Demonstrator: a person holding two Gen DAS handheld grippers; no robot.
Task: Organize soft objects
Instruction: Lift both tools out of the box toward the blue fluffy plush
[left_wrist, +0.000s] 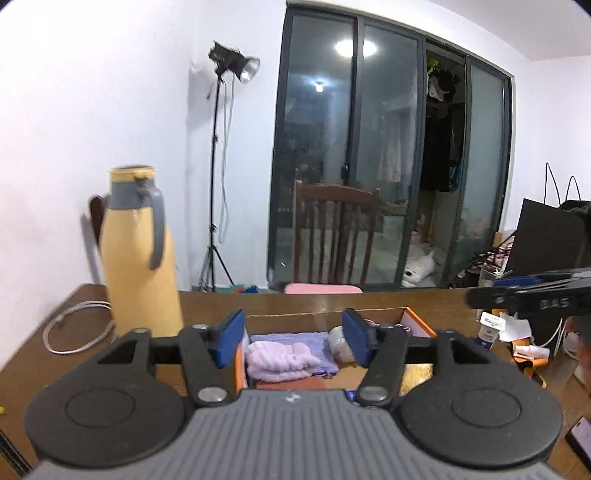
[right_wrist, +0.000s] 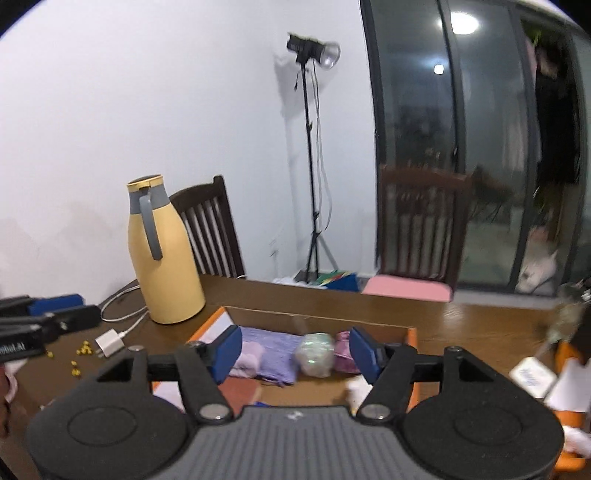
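An open cardboard box (left_wrist: 288, 318) (right_wrist: 317, 318) with orange flaps sits on the wooden table. Inside lie a folded lilac fluffy cloth (left_wrist: 280, 360) (right_wrist: 246, 360), a purple cloth (left_wrist: 291, 338) (right_wrist: 273, 350) under it, a pale shiny bundle (left_wrist: 339, 341) (right_wrist: 315, 353) and a pink item (right_wrist: 344, 350). My left gripper (left_wrist: 294, 339) is open and empty, held above the box's near edge. My right gripper (right_wrist: 295, 349) is open and empty, also over the near side of the box. Each gripper shows at the edge of the other's view, the right one (left_wrist: 532, 297) and the left one (right_wrist: 40, 325).
A yellow thermos jug (left_wrist: 138, 254) (right_wrist: 162, 254) stands left of the box, with a white cable (left_wrist: 74, 328) and charger (right_wrist: 110, 344) beside it. Small yellow bits (right_wrist: 83, 350) lie on the table. Papers and small bottles (left_wrist: 495, 326) lie to the right. Chairs (left_wrist: 334, 236) stand behind the table.
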